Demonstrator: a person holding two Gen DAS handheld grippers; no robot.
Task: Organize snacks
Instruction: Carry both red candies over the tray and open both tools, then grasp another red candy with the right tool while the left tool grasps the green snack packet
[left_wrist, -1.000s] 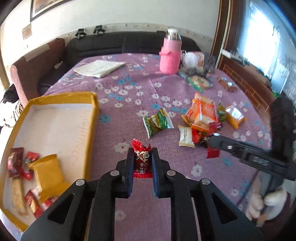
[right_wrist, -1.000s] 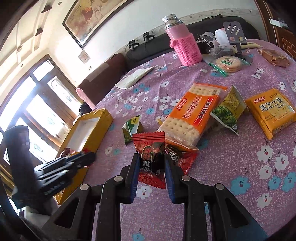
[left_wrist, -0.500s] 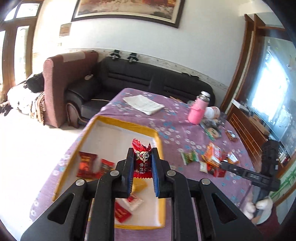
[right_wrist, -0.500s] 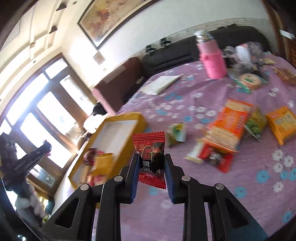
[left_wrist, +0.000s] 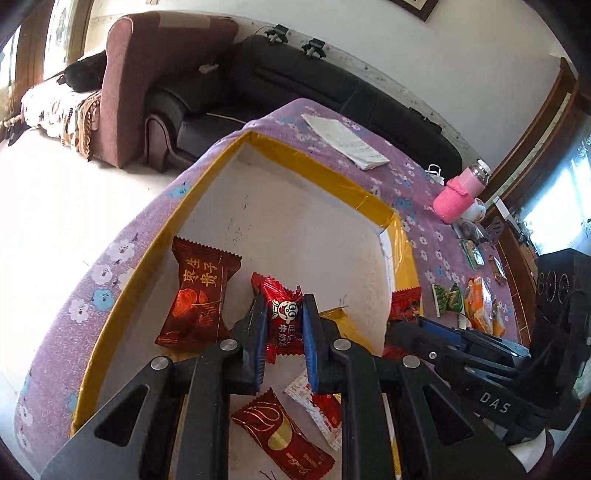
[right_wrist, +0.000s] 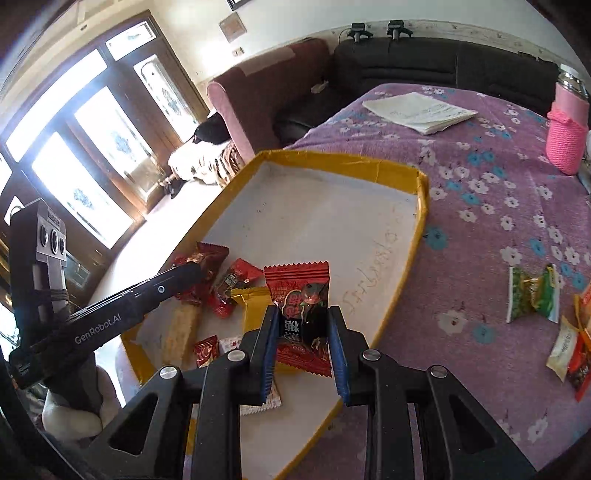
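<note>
The left tongs (left_wrist: 284, 325) clamp a small red candy (left_wrist: 282, 319) above the yellow-rimmed box (right_wrist: 421, 206) on the tabletop, and should lower and release onto bare floor beside the dark red packet (left_wrist: 201, 295). The right tongs (right_wrist: 303, 334) grip a red sachet (right_wrist: 301, 306) over the box's near half, apparently clear of the rim; release low, apart from the left.

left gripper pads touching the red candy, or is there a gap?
Touching. The left wrist view shows the left gripper with both blue pads pressed against the red candy, no gap either side.
</note>
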